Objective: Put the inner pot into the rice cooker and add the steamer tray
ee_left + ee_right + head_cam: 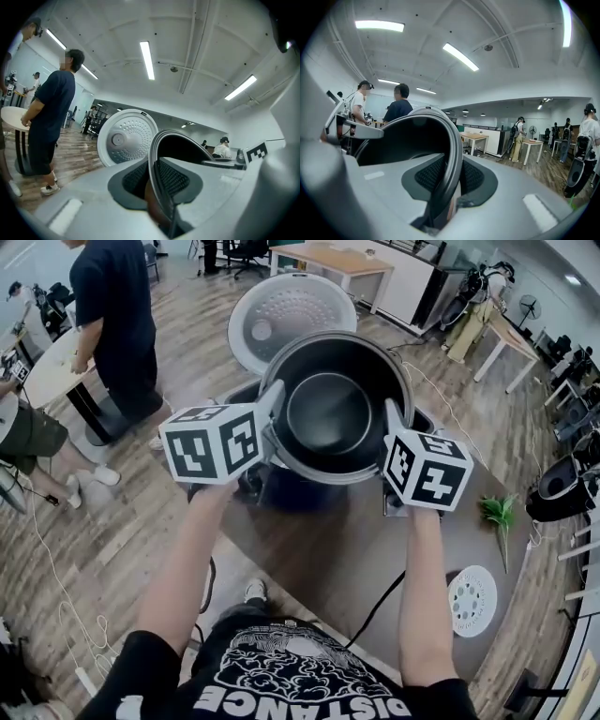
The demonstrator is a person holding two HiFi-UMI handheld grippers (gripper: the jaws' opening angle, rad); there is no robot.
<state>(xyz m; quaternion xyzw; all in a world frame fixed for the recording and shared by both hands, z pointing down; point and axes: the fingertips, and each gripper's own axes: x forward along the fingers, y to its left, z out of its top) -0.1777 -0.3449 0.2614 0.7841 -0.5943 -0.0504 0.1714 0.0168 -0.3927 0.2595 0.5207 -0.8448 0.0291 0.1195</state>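
I carry the dark inner pot by its rim, above the dark rice cooker body. My left gripper is shut on the pot's left rim and my right gripper on its right rim. In the left gripper view the thin rim runs between the ribbed pads of the left gripper. The right gripper view shows the rim clamped in the right gripper. The cooker's open lid stands behind the pot. The white perforated steamer tray lies on the table at the right.
The brown table carries the cooker, a black cable and a green plant sprig. A person in a dark shirt stands at the back left beside a round white table. Desks and other people fill the far room.
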